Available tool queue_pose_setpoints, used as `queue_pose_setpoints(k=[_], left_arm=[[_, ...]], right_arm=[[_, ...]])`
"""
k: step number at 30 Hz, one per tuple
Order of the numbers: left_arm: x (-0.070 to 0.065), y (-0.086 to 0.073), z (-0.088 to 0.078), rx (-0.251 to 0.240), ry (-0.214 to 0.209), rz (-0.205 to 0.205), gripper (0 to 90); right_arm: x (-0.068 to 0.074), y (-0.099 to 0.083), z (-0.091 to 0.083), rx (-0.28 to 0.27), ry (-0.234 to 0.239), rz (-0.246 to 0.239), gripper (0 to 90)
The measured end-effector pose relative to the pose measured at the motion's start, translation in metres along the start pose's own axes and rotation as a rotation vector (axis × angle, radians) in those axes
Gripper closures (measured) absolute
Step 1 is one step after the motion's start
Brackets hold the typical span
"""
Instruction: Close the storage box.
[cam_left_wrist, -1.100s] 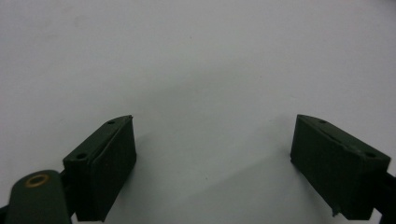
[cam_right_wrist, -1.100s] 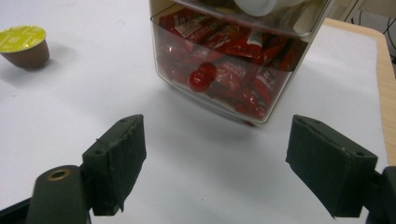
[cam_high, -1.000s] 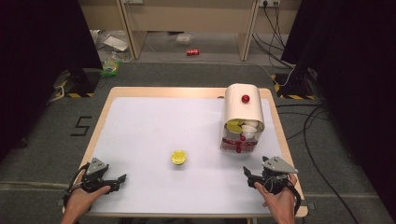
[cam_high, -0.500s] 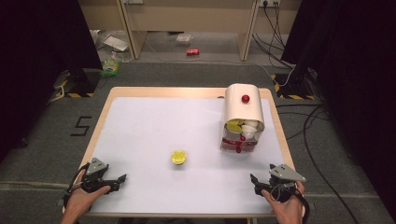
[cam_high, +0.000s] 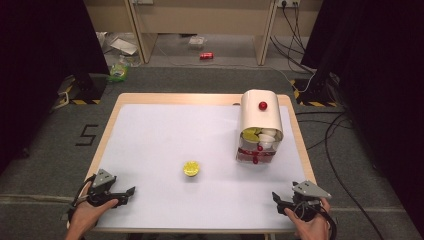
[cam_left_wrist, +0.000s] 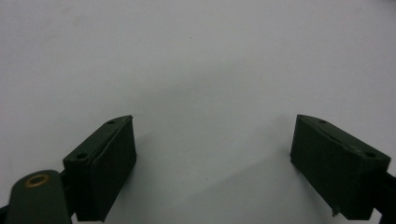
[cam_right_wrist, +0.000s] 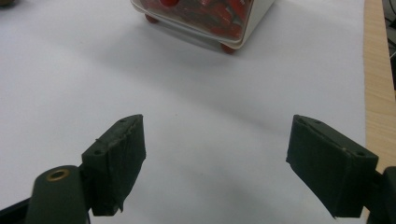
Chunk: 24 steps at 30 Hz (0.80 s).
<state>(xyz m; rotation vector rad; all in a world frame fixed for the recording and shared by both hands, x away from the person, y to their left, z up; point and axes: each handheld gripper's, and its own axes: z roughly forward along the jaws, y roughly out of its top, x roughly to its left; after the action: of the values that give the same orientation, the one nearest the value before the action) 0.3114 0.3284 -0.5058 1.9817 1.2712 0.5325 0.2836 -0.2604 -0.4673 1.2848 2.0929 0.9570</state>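
Both tongs released, nothing between the jaws: left tongs (cam_high: 131, 191) and right tongs (cam_high: 274, 197) at the near corners of the surface (cam_high: 165, 130). Yellow piece (cam_high: 191, 168) lies mid-surface between them, well apart from both. Toy bin (cam_high: 260, 127) with a red knob stands far right.

1. A single dark figure "5" (cam_high: 88, 135) stands on the grey floor (cam_high: 45, 165), just off the left edge of the worktop (cam_high: 200, 99).
2. Yellow-and-black hazard stripes (cam_high: 75, 101) mark the foot of the dark stand on the floor at the left, and the same striping (cam_high: 315, 103) marks the one at the right.
3. The red can (cam_high: 206, 56) lying on the floor beyond the worktop carries print too small to read.
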Motion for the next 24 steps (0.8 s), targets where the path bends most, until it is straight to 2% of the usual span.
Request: queue_pose_setpoints(k=[6,18,24], left_arm=[[0.0,0.0,0.0,0.0,0.0,0.0,13.2],[0.0,0.0,0.0,0.0,0.0,0.0,13.2],[0.0,0.0,0.0,0.0,0.0,0.0,13.2]], right_arm=[[-0.002,-0.002,0.001,0.006,0.003,-0.009,20.2],[-0.013,-0.013,0.0,0.036,0.009,0.026,19.7],[-0.018,-0.018,-0.001,0.05,0.008,0.028,19.1]])
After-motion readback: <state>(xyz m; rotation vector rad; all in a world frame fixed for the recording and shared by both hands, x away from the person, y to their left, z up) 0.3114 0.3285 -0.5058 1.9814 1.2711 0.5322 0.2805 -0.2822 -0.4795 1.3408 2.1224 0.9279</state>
